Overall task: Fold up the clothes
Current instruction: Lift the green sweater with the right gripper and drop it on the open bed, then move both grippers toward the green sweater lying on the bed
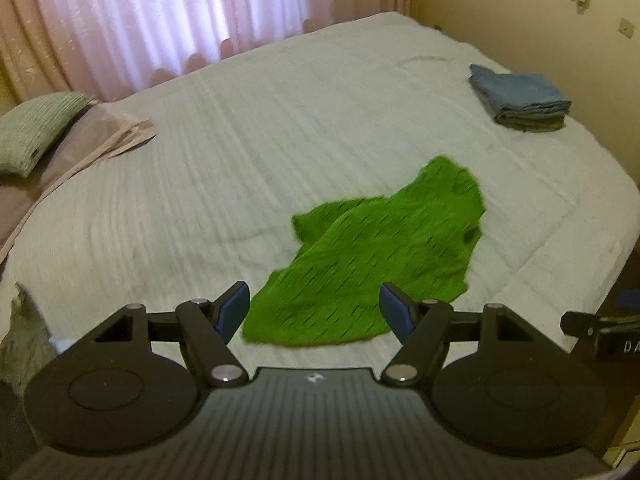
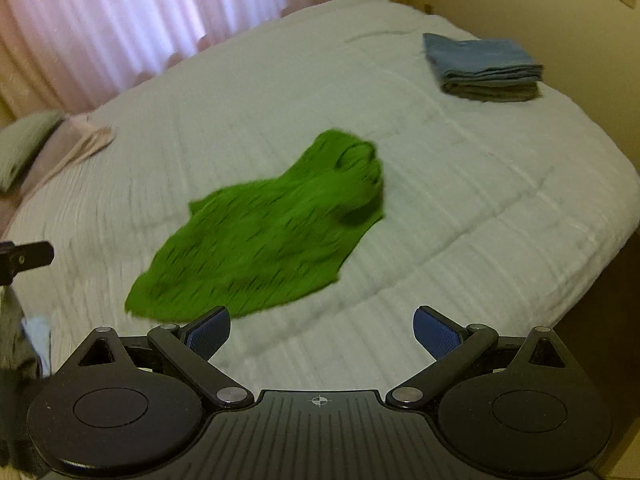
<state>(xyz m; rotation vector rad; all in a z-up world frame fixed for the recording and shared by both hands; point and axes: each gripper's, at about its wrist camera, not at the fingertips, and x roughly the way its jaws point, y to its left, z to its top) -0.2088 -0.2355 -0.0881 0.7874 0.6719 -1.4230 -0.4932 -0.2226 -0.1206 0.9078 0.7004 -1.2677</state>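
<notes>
At the bottom of the left wrist view, the left gripper (image 1: 314, 308) is spread wide, its two blue-padded fingers (image 1: 232, 312) apart with nothing between them. It hangs above the near edge of the bed, and the near hem of the green garment (image 1: 372, 264) shows in the gap between the fingers, lying below them on the cover rather than gripped. At the bottom of the right wrist view, the right gripper (image 2: 322, 334) is likewise released, its blue pads (image 2: 210, 332) wide apart and holding nothing; only the pale bedcover (image 2: 460, 208) shows between them, with the garment's near edge (image 2: 260, 236) just beyond the left-hand pad.

The green garment lies rumpled and unfolded in the lower middle of the bed, spreading from a wide near hem to a bunched, narrower end farther off. Its knit has small dark marks, blurred in both views.

A dark part of the other tool juts in at the right edge of the left view and at the left edge of the right view. A grey bundle of cloth (image 1: 24, 344) sits at the lower left.

Farther away, at the upper right of the bed, rests a folded stack (image 1: 520, 98) with blue pieces on top and a greyish one beneath. At the far left lie a green pillow (image 1: 36, 130) and a pinkish-grey pillowcase (image 1: 100, 136). Pink curtains (image 1: 160, 12) fill the upper left, and a cream wall (image 1: 540, 20) the upper right.
</notes>
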